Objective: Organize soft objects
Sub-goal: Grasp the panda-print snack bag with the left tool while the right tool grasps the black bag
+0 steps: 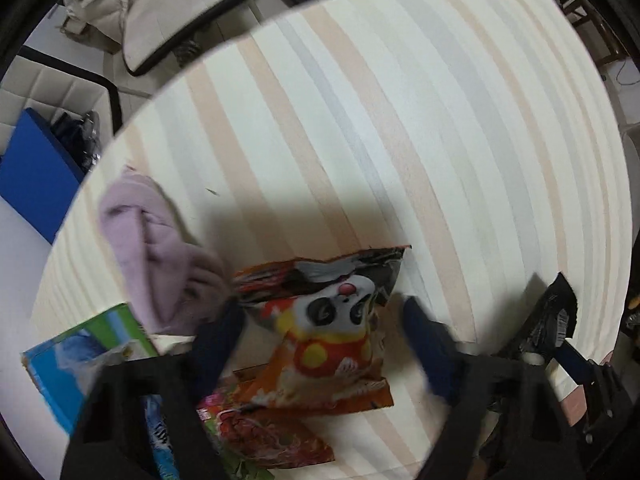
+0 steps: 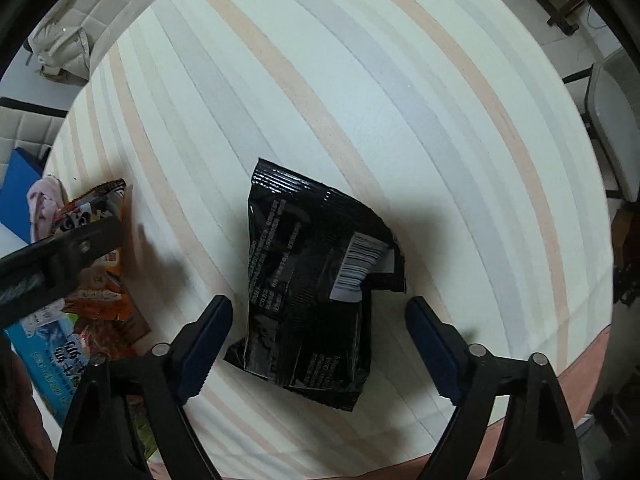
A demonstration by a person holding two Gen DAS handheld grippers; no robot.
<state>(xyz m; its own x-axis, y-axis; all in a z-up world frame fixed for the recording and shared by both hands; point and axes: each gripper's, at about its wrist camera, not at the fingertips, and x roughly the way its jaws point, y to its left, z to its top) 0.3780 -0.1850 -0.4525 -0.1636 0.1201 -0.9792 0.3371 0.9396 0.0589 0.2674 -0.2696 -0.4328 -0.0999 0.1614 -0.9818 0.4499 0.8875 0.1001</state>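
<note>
An orange snack bag with a panda print (image 1: 328, 320) lies on the striped tablecloth (image 1: 400, 120). My left gripper (image 1: 320, 316) points down over it, jaws open, one blue finger on each side of the bag. A lilac cloth (image 1: 160, 248) is bunched just left of that bag. In the right wrist view a black foil snack bag (image 2: 316, 280) lies barcode side up. My right gripper (image 2: 318, 308) straddles its lower half, open, pads just off its edges. The panda bag (image 2: 100, 204) shows at the far left there, partly behind the other gripper's body.
A blue and green carton (image 1: 80, 360) and a red snack bag (image 1: 272, 436) lie near the table's edge by the left gripper. Padded chairs (image 1: 180, 12), a blue box (image 1: 36, 176) and a pale jacket (image 2: 68, 40) surround the table. The far cloth holds nothing.
</note>
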